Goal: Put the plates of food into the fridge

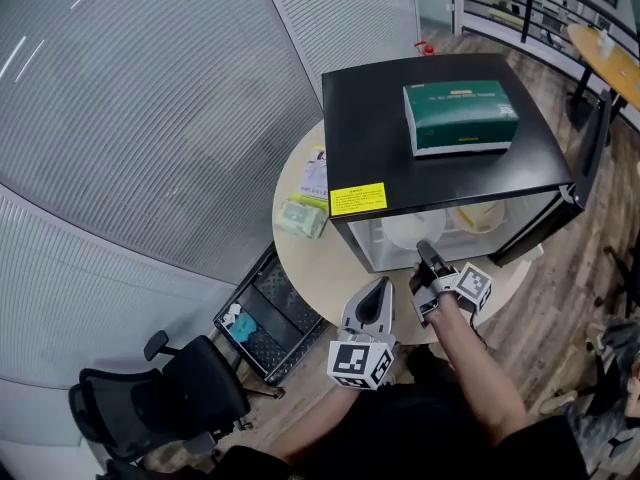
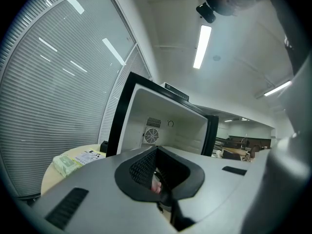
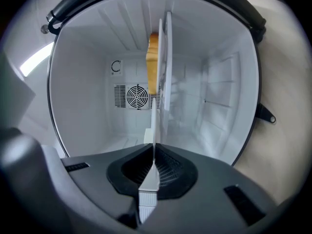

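The round table bears the black fridge, a green packet and a leaflet.

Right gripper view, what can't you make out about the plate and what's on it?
- Right gripper view: the plate is edge-on, so the food shows only as a yellowish sliver; its kind is unclear.
- Head view: the fridge has a black top that hides most of its inside.
- Head view: the yellow label has print too small to read.

White food plate is inside open fridge.
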Available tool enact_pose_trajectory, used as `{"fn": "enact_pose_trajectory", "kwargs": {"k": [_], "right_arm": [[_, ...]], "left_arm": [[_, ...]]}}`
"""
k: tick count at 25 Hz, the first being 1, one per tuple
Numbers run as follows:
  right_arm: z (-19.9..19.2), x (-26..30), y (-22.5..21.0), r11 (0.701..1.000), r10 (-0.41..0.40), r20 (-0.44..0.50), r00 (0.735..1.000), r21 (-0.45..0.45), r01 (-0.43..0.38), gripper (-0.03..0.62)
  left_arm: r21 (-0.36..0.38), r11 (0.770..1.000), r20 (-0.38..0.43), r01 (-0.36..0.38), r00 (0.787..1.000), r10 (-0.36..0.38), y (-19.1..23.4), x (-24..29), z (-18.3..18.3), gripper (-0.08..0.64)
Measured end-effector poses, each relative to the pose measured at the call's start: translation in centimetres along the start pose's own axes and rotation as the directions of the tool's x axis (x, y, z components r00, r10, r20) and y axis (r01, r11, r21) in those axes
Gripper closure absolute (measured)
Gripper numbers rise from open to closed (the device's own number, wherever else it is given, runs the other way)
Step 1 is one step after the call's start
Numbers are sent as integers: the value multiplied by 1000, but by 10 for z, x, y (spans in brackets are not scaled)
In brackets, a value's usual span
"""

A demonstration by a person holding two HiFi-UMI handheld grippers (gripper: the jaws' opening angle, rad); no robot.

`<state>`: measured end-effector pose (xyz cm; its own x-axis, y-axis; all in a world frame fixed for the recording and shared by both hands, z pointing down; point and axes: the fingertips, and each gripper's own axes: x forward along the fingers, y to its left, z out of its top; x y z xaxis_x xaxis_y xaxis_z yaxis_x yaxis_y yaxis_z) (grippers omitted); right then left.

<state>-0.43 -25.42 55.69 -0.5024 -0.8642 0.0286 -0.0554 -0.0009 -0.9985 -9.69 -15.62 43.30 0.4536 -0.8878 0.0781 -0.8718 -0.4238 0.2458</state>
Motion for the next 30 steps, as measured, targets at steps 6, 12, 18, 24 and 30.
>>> {"fn": "enact_pose_trajectory", "kwargs": {"k": [6,12,18,24,30], "right_arm": [[-2,9,-5,999,-4,-13,1000,41,5,575],[-1,13,-3,998,30,-9,1000,48,-30,574],[-3,13,6,997,70,-33,997,28,-70,525],[-14,-16,13,996,79,-37,996,32,-78,499],[-23,-75,2,991,-23,-21,1000,-130,20,502]], "left_arm": [[-5,1000,-12,-17,1000,17,6,6,-4,555],[-10,1000,-14,-24,1000,24,9,5,-5,556],[-14,1000,-13,-24,1000,24,7,2,-7,555],[-18,1000,3,-14,1000,14,2,-5,-3,555],[-20,1000,13,6,1000,-6,-3,-25,-3,555]]}}
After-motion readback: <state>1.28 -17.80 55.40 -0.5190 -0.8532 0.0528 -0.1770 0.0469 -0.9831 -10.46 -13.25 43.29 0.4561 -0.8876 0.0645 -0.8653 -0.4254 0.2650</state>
